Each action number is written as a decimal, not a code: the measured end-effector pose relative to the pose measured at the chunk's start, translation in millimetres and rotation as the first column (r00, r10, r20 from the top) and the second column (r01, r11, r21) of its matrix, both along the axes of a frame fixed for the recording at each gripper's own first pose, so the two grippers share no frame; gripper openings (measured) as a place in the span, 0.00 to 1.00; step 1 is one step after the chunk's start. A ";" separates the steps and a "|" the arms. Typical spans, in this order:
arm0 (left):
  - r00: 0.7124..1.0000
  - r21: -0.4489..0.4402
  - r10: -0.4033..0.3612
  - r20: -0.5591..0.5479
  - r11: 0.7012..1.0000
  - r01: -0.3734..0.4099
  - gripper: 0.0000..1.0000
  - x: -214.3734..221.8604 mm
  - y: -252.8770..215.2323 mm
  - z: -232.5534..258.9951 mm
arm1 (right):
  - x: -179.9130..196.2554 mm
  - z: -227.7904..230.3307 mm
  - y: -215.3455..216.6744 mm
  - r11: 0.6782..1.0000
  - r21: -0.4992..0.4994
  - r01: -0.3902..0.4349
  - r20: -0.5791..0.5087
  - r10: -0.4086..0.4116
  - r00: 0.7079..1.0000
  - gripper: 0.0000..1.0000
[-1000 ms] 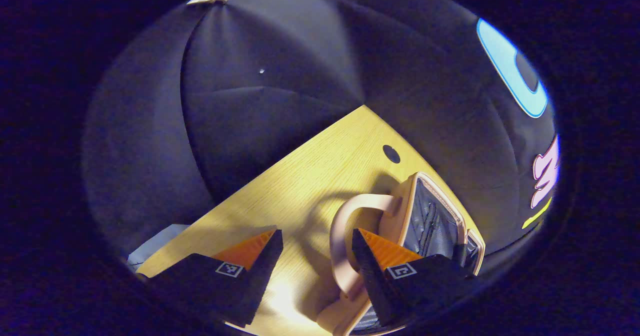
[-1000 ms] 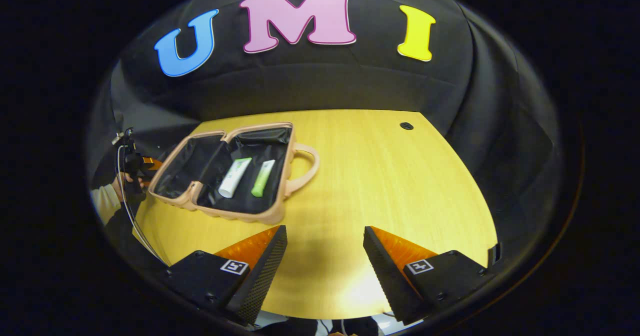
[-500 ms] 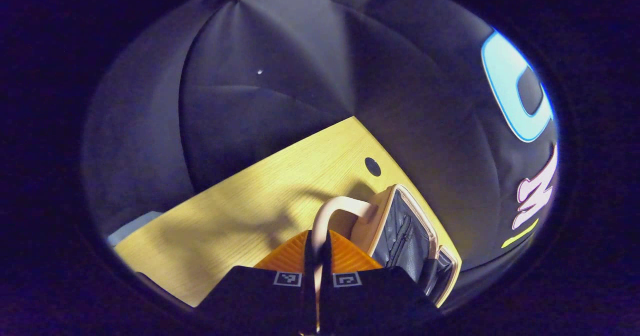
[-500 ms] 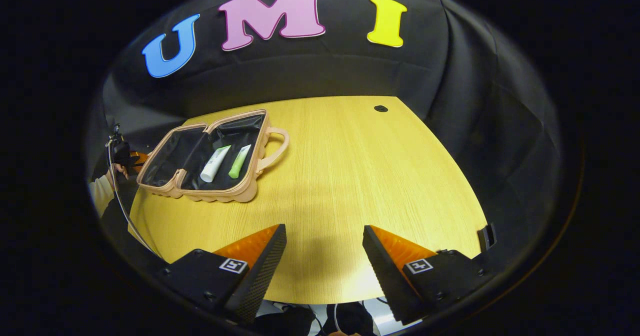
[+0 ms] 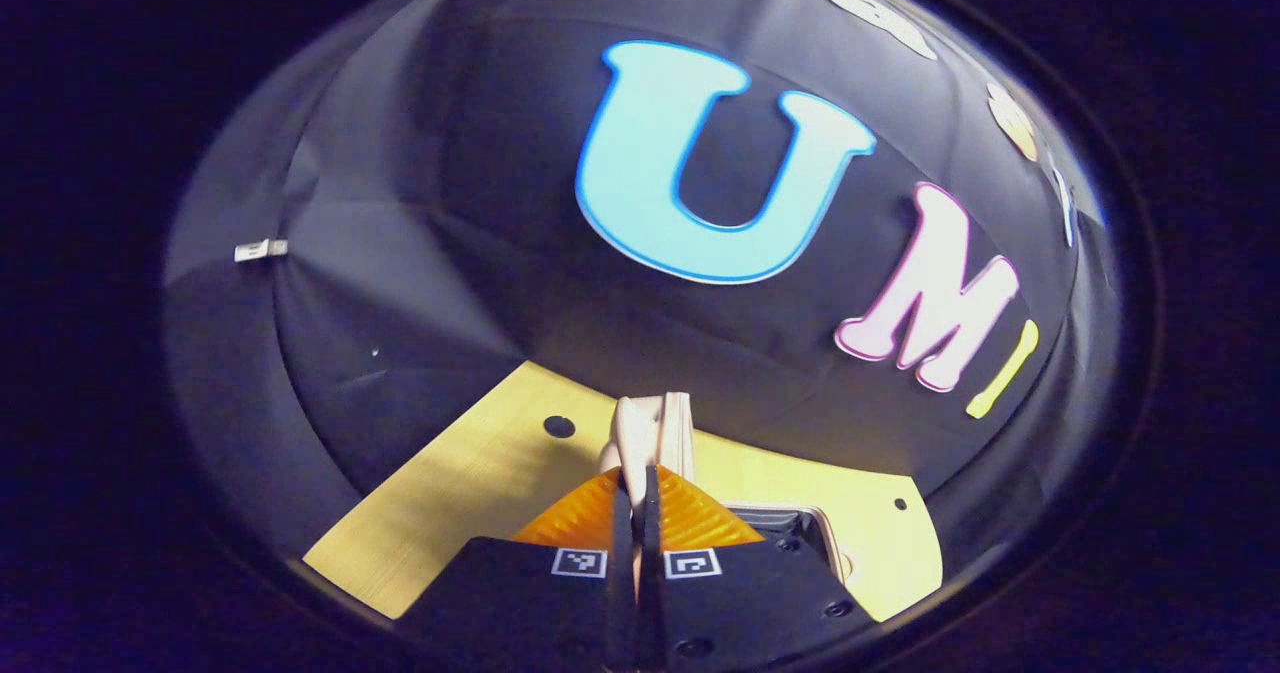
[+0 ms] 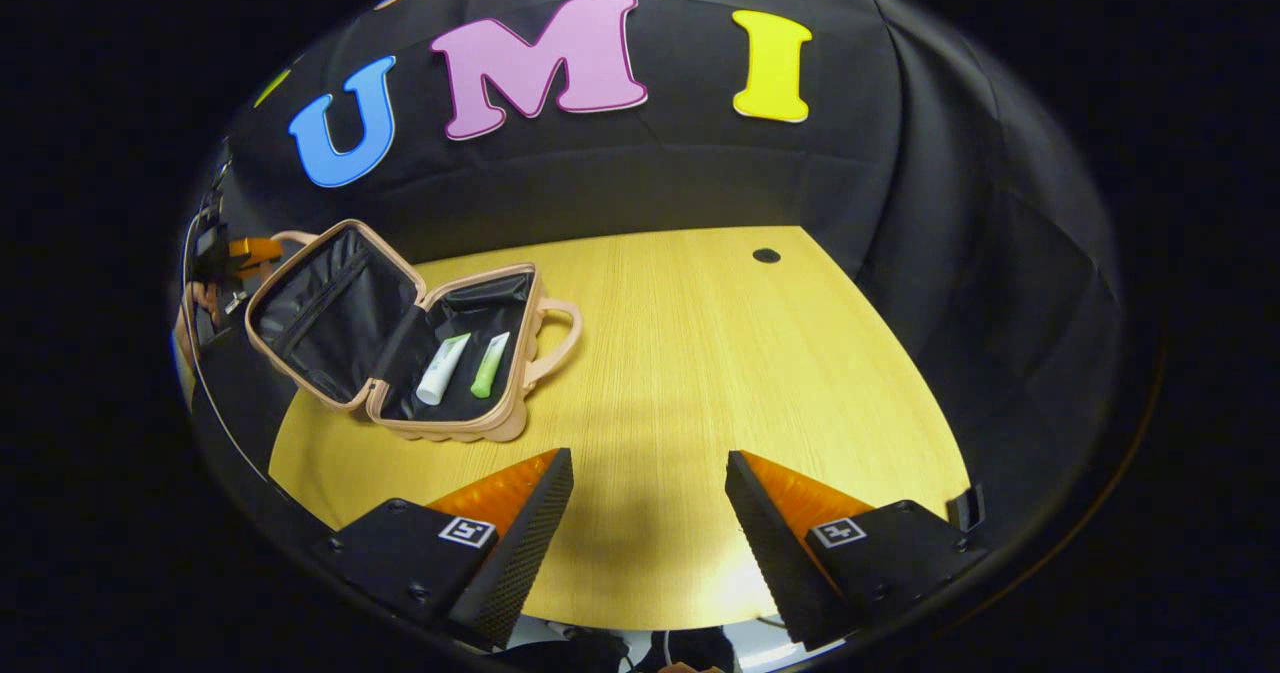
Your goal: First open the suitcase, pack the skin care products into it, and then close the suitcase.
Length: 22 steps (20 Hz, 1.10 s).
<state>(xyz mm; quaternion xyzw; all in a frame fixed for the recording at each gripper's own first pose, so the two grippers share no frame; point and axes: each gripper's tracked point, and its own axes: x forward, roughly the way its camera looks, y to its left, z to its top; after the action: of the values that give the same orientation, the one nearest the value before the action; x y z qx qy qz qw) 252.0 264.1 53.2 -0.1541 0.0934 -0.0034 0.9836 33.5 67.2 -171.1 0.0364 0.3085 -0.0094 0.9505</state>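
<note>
The pink suitcase (image 6: 455,425) lies on the table's left side with its black-lined lid (image 6: 330,318) raised partway and tilted. A white tube (image 6: 443,368) and a green tube (image 6: 490,364) lie side by side in the base. My left gripper (image 5: 637,493) is shut on the lid's pink handle (image 5: 645,431), which sticks up between the fingers. In the right gripper view that left gripper (image 6: 235,250) sits at the lid's far edge. My right gripper (image 6: 648,483) hangs open over bare table, well to the right of the suitcase, with nothing between its fingers.
The wooden table (image 6: 720,373) has a small round hole (image 6: 767,255) near its back edge, and another hole (image 5: 558,426) shows beside the lid handle. The base's own handle (image 6: 560,338) juts toward the table's middle. Black cloth walls close in behind.
My left gripper closed on the lid's handle and swung the lid up from flat to partly raised. The right gripper stayed open and hardly moved.
</note>
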 end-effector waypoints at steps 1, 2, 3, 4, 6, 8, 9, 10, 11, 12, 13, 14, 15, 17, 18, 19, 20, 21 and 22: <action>1.000 0.041 -0.027 0.001 0.999 0.027 0.06 -0.5 -28.3 9.4 | 4.3 2.2 -3.5 1.000 -0.001 -0.012 0.008 0.012 1.000 0.98; 0.998 0.078 -0.059 0.010 0.995 0.058 0.06 -1.2 -57.5 19.3 | 8.3 2.9 -6.1 1.000 0.009 -0.017 0.010 0.017 1.000 0.98; 0.995 0.099 -0.102 0.011 0.990 0.100 0.06 -1.7 -89.5 24.8 | 12.0 4.4 -9.3 1.000 0.026 -0.018 0.013 0.017 1.000 0.98; 0.990 0.101 -0.141 0.009 0.985 0.139 0.06 -4.4 -121.1 28.8 | 16.7 6.1 -13.3 0.999 0.047 -0.016 0.018 0.015 1.000 0.98; 0.975 0.061 -0.222 -0.010 0.973 0.222 0.06 -6.7 -188.7 23.7 | 24.6 7.9 -23.5 0.997 0.078 -0.009 0.029 0.007 1.000 0.98; 0.955 -0.027 -0.293 -0.054 0.956 0.291 0.06 -0.4 -260.2 -4.0 | 30.9 9.0 -33.4 0.996 0.090 -0.014 0.034 0.011 0.999 0.98; 0.945 -0.068 -0.315 -0.084 0.948 0.310 0.06 3.8 -286.4 -19.2 | 31.9 9.6 -39.8 0.996 0.091 -0.025 0.038 0.021 0.999 0.98; 0.937 -0.099 -0.333 -0.109 0.941 0.323 0.07 10.4 -310.7 -37.6 | 32.8 11.6 -45.9 0.995 0.090 -0.037 0.041 0.033 0.999 0.98; 0.928 -0.120 -0.344 -0.141 0.937 0.329 0.07 15.1 -317.4 -63.3 | 34.8 11.7 -53.6 0.995 0.086 -0.048 0.044 0.044 0.998 0.98; 0.920 -0.123 -0.347 -0.181 0.936 0.329 0.07 16.2 -327.7 -85.7 | 35.1 11.8 -61.3 0.995 0.078 -0.058 0.043 0.055 0.998 0.98; 0.913 -0.115 -0.344 -0.219 0.938 0.325 0.07 20.7 -334.3 -105.7 | 34.3 9.0 -70.1 0.996 0.069 -0.063 0.038 0.061 0.997 0.98; 0.907 -0.104 -0.335 -0.253 0.942 0.319 0.07 23.8 -339.0 -120.9 | 35.4 7.0 -78.4 0.996 0.064 -0.063 0.032 0.061 0.998 0.98; 0.900 -0.095 -0.330 -0.285 0.944 0.316 0.07 26.5 -343.1 -127.6 | 37.3 4.8 -84.8 0.996 0.062 -0.062 0.027 0.060 0.998 0.98; 0.885 -0.094 -0.307 -0.349 0.952 0.292 0.09 24.1 -345.7 -136.4 | 41.9 2.1 -92.7 0.996 0.058 -0.062 0.015 0.061 0.998 0.98; 0.879 -0.102 -0.301 -0.369 0.953 0.284 0.10 23.1 -348.3 -139.5 | 45.1 4.8 -93.3 0.996 0.061 -0.062 0.020 0.061 0.998 0.98; 0.872 -0.101 -0.296 -0.390 0.955 0.279 0.16 22.5 -353.6 -145.8 | 48.9 9.8 -93.9 0.996 0.065 -0.059 0.033 0.056 0.998 0.98; 0.872 -0.091 -0.305 -0.382 0.952 0.293 0.20 23.0 -357.4 -149.9 | 51.9 15.6 -93.0 0.996 0.070 -0.054 0.046 0.051 0.998 0.98; 0.874 -0.096 -0.331 -0.355 0.943 0.318 0.27 22.9 -361.4 -143.7 | 53.4 20.5 -91.5 0.996 0.074 -0.052 0.060 0.047 0.997 0.98; 0.876 -0.092 -0.349 -0.333 0.936 0.339 0.34 19.6 -365.7 -137.0 | 54.4 26.1 -89.2 0.996 0.074 -0.049 0.073 0.043 0.996 0.98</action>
<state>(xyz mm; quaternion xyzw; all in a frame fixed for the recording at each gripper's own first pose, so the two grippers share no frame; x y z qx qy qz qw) 271.5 -101.5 -83.8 -0.1482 0.2895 -0.1526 0.9332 87.9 -22.0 -145.0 0.0657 0.2751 0.0254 0.9588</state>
